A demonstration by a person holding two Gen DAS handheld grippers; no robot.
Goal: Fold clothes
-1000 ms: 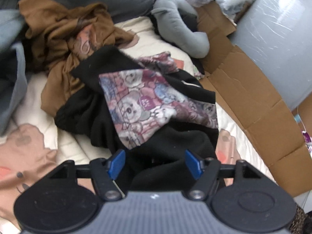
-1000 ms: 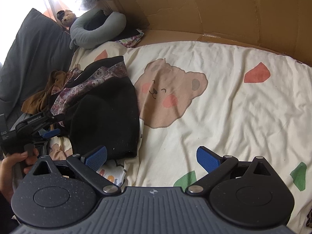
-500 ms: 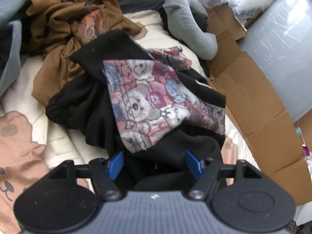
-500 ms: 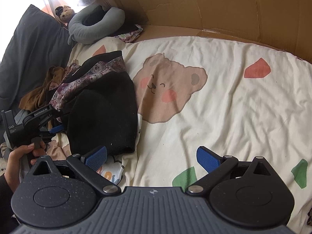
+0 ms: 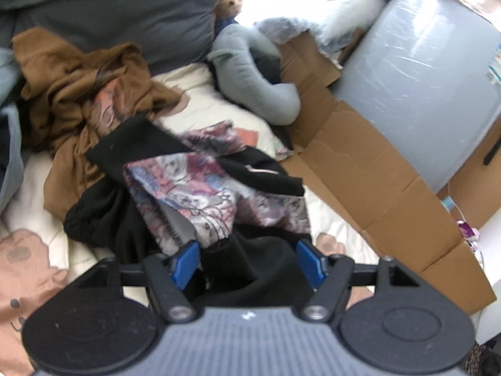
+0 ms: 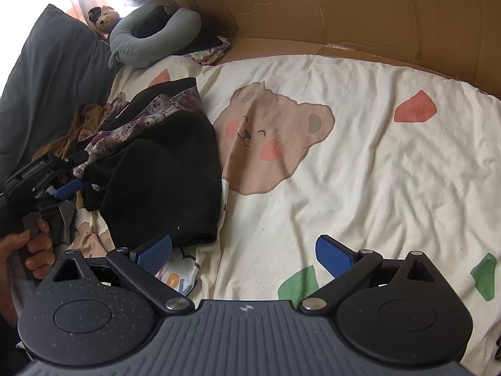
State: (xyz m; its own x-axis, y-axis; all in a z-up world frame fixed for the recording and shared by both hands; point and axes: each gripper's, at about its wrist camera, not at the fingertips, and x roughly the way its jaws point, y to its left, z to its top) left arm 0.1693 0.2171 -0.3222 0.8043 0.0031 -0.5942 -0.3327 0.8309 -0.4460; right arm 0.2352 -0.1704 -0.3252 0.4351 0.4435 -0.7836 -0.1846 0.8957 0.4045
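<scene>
Black garment point(image 6: 162, 175) with bear-print lining point(image 5: 200, 188) heaped on bed point(image 6: 360, 156), left of bear print on sheet. Left gripper point(image 5: 247, 261) fingers spread, black cloth bunched between; pressing or not, cannot tell (hand point(image 6: 28, 250) grips its handle). Right gripper point(image 6: 247, 252) fingers released, nothing between, above sheet beside garment's hem.

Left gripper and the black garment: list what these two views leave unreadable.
- Left gripper grip: in the left wrist view black garment fills the gap; motion blur hides any pad contact.
- In the right wrist view the same gripper sits small at the left edge.
- Garment type: bunched, its patterned lining folded over.
- Brown clothing: partly buried.
</scene>
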